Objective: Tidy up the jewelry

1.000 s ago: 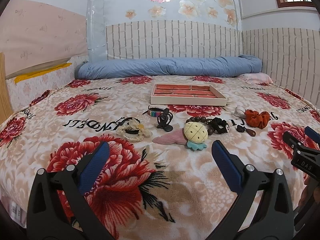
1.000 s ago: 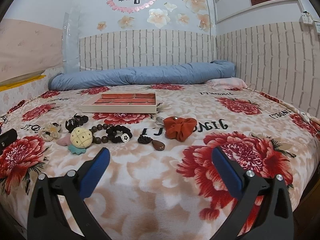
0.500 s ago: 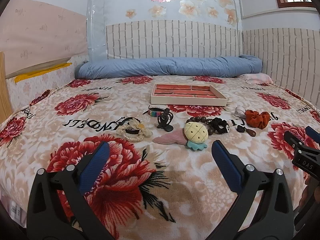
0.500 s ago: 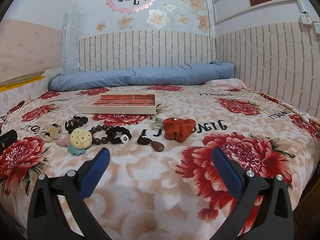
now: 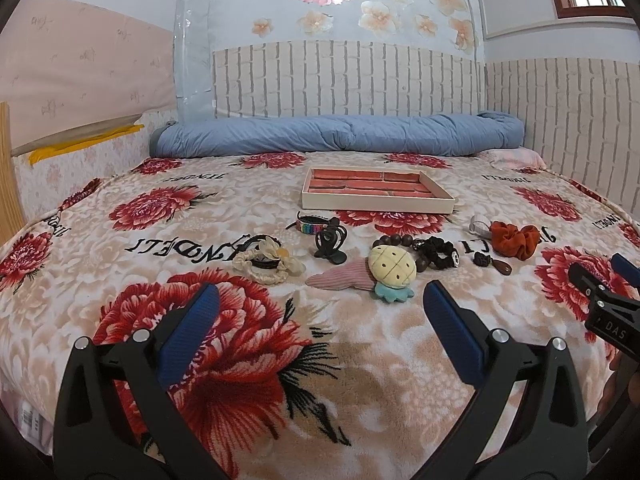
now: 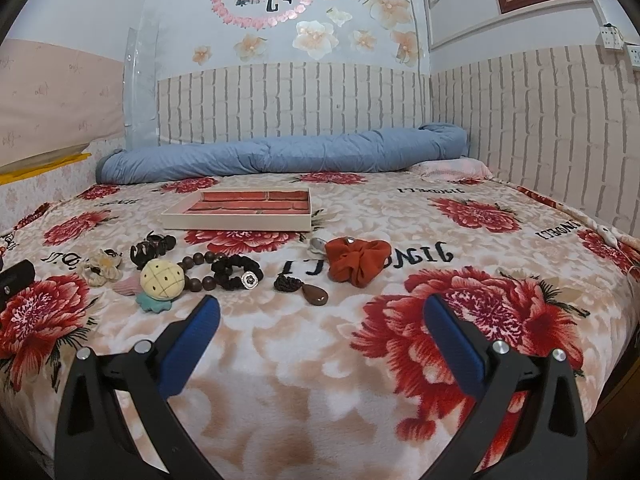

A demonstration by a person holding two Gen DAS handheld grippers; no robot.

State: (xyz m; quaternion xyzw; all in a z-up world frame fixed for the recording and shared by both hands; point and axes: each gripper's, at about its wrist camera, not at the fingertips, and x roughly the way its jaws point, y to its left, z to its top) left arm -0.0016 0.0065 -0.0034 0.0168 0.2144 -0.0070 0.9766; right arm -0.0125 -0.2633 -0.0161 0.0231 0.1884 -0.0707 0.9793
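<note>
A shallow cream tray (image 5: 376, 203) (image 6: 236, 222) with a brick-red lining sits mid-bed. In front of it lies a row of accessories: a cream scrunchie (image 5: 266, 262), a black claw clip (image 5: 330, 240), a striped bracelet (image 5: 310, 224), a pineapple plush clip (image 5: 392, 268) (image 6: 162, 280), a wooden bead bracelet (image 6: 204, 268), a black hair tie (image 6: 238, 274), a brown teardrop pendant (image 6: 314, 294) and an orange scrunchie (image 5: 514, 238) (image 6: 356, 260). My left gripper (image 5: 320, 308) is open, hovering short of the plush clip. My right gripper (image 6: 320, 312) is open, just short of the pendant.
The floral blanket (image 6: 460, 320) covers the whole bed. A rolled blue duvet (image 5: 340, 136) lies along the brick-pattern wall behind the tray. The bed's right edge (image 6: 624, 344) drops away. The right gripper's tip (image 5: 608, 292) shows at the left wrist view's right edge.
The right gripper has crept forward and slightly right toward the pendant and orange scrunchie. The left gripper has barely moved. Both stay open.
</note>
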